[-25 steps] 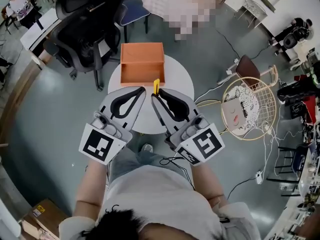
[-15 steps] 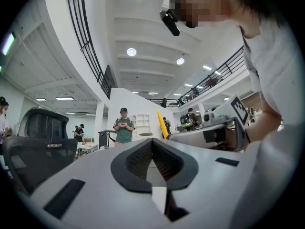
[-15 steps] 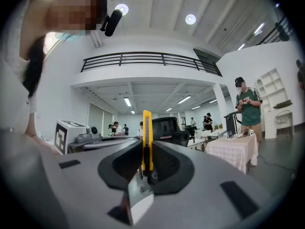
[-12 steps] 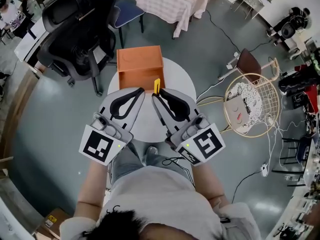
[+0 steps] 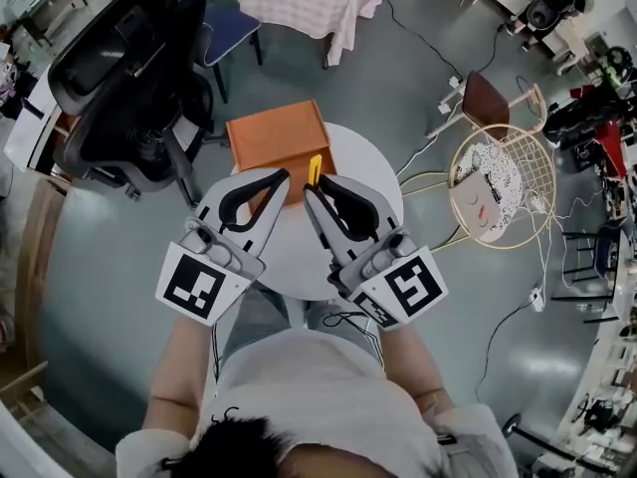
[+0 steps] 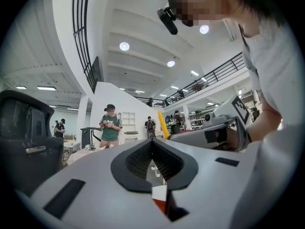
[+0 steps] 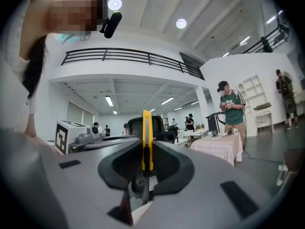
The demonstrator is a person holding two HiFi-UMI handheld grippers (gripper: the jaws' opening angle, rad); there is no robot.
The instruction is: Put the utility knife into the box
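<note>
The right gripper [image 7: 147, 146] is clamped on the yellow utility knife [image 7: 147, 140], whose slim body sticks out beyond the jaw tips. In the head view the knife [image 5: 314, 169] hangs over the round white table [image 5: 363, 172], just beside the near right corner of the orange box [image 5: 277, 132], which sits at the table's far left edge. The left gripper [image 6: 152, 143] has its jaws pressed together with nothing between them, and it hovers beside the right gripper [image 5: 311, 189], close to the box's near side.
</note>
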